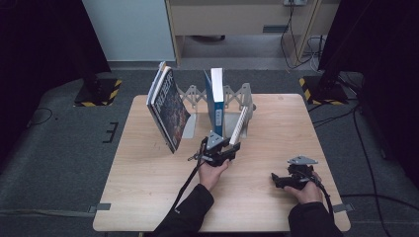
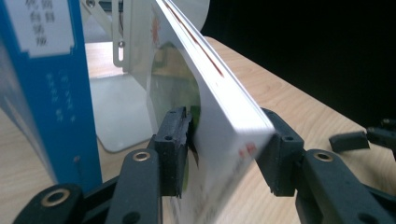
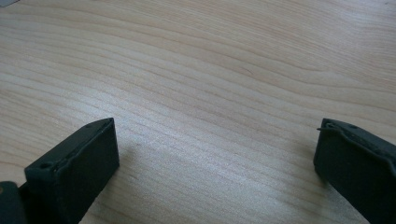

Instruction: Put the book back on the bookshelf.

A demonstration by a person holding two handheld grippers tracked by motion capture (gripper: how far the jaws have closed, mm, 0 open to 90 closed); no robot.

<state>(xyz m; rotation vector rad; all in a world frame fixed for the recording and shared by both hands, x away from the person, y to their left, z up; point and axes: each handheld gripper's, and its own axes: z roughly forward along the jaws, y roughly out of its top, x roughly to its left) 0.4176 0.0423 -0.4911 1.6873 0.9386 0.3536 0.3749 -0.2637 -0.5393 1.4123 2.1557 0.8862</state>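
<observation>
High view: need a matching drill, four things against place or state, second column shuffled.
1. dark-cover book
2. blue book
3. white book
4. right gripper

A. upright in the rack
B. low over the bare table, jaws apart
C. leaning at the rack's left end
D. tilted, between the left gripper jaws

Pairs: 1-C, 2-A, 3-D, 4-B
</observation>
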